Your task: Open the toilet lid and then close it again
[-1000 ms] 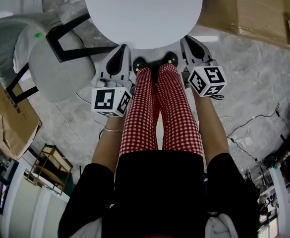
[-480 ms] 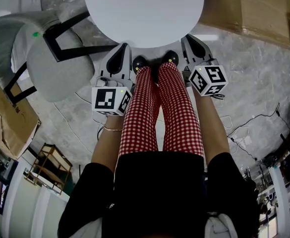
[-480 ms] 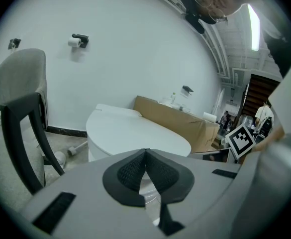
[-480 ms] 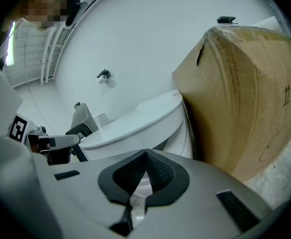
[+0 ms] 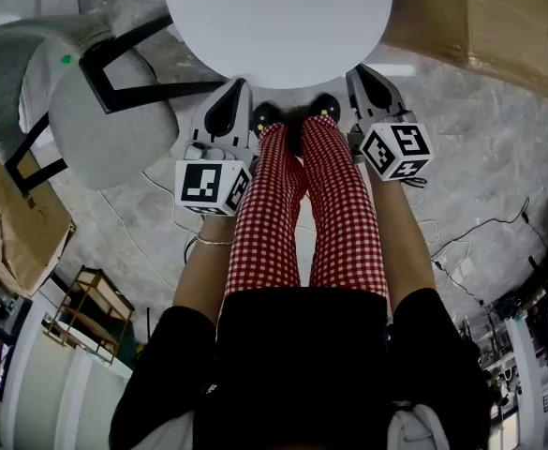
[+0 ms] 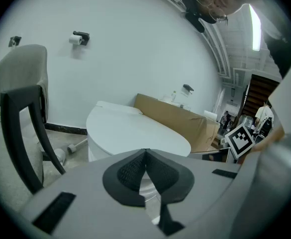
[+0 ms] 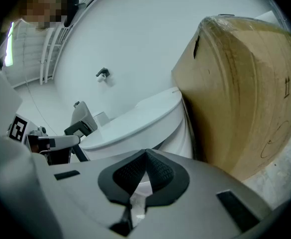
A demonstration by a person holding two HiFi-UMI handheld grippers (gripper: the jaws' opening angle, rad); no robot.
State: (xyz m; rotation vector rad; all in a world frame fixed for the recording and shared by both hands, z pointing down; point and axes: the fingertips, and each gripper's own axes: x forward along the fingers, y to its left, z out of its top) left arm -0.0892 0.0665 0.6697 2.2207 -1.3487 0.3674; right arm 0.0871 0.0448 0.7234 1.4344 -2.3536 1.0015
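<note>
The grey marbled floor (image 5: 480, 157) carries all items. A cardboard box (image 5: 484, 12) stands on it just beside the toilet's right side. The white toilet lid (image 5: 274, 22) lies closed and flat on the bowl, directly ahead of the person's feet. A grey chair (image 5: 96, 111) with a black frame stands at the toilet's left, near it.

The left gripper (image 5: 239, 87) hovers near the lid's front rim, left of the person's legs (image 5: 302, 214) in red check; its fingers (image 6: 130, 171) are pressed together at the tips, with nothing between them. The right gripper (image 5: 362, 73) hovers near the same rim, right of the legs; its fingers (image 7: 162, 171) likewise meet at the tips and hold nothing.
</note>
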